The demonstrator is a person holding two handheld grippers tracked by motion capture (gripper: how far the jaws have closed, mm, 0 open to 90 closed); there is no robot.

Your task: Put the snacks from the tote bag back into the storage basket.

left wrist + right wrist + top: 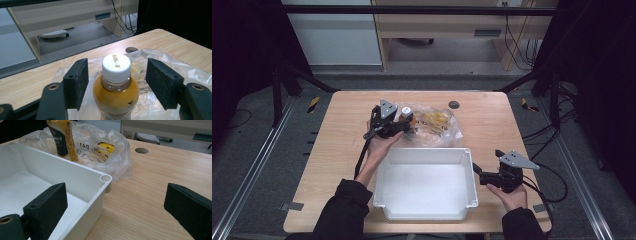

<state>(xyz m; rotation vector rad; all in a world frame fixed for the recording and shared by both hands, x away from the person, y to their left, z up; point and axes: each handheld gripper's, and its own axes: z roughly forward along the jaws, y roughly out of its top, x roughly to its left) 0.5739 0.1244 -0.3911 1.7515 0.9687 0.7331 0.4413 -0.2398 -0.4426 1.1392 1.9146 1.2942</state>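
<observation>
A small bottle [116,87] of orange-yellow drink with a white cap stands upright on a clear plastic bag [155,100]. My left gripper [117,80] is open around its neck and shoulder, a narrow gap showing on each side, so the pads do not touch it. In the high view the bottle [406,111] is at the bag's left end, with the left gripper [404,122] reaching it from the left. My right gripper [115,205] is open and empty beside the right corner of a white tray [105,178], and is also seen from above [487,161].
The white tray [427,150] sits empty at the table's near middle. The plastic bag [437,125] behind it holds yellow packets. A round cable hole [454,104] lies near the table's far edge. Bare wood stretches to the left and right of the tray.
</observation>
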